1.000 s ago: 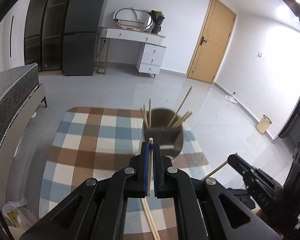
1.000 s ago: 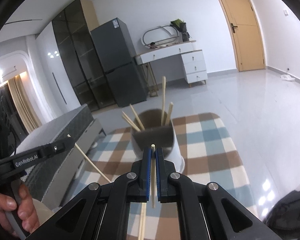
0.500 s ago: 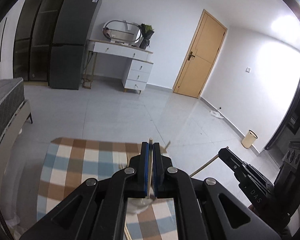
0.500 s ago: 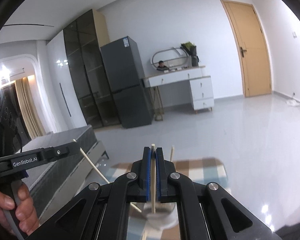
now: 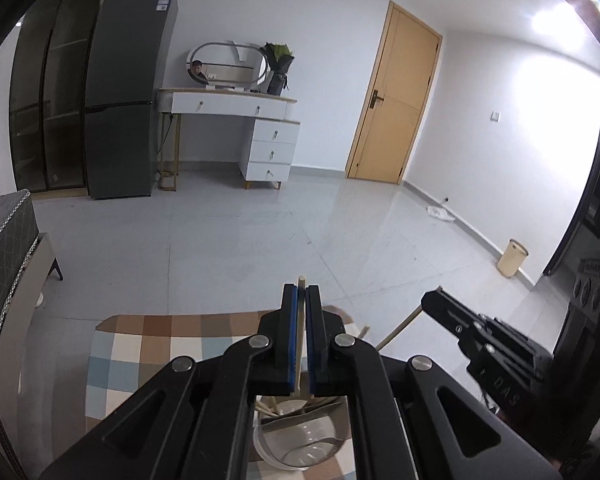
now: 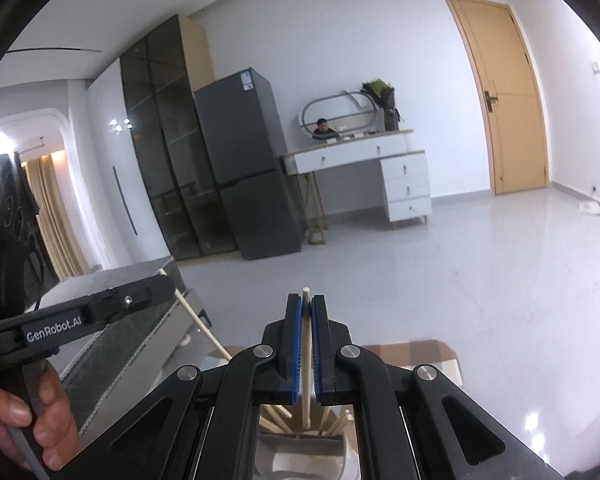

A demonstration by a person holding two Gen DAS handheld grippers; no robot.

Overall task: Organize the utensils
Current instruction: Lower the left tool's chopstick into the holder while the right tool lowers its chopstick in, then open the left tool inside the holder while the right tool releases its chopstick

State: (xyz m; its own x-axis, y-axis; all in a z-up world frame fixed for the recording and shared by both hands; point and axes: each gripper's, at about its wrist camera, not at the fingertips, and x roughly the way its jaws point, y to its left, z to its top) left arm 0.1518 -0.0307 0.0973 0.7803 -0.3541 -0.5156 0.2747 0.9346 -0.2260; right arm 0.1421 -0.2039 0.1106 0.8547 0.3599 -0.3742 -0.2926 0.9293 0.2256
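Observation:
My left gripper (image 5: 301, 292) is shut on a wooden chopstick (image 5: 298, 344) that points down into a round holder (image 5: 300, 440) directly below the fingers. My right gripper (image 6: 306, 300) is shut on another pale chopstick (image 6: 307, 360), its lower end just above the holder (image 6: 300, 452), which holds several chopsticks. Each gripper shows in the other's view: the right one (image 5: 430, 302) with its chopstick, the left one (image 6: 168, 282) with its chopstick. The holder stands on a checked cloth (image 5: 148, 344).
The checked cloth covers a low table with grey tiled floor (image 5: 240, 240) beyond it. A grey bed (image 5: 4, 248) is at the left. A fridge (image 5: 128, 100), white dresser (image 5: 236, 120) and wooden door (image 5: 396, 108) stand along the far wall.
Both grippers have risen and come over the holder, tilting up. The holder has dropped from ahead of the fingers to beneath them. Both chopsticks stay gripped.

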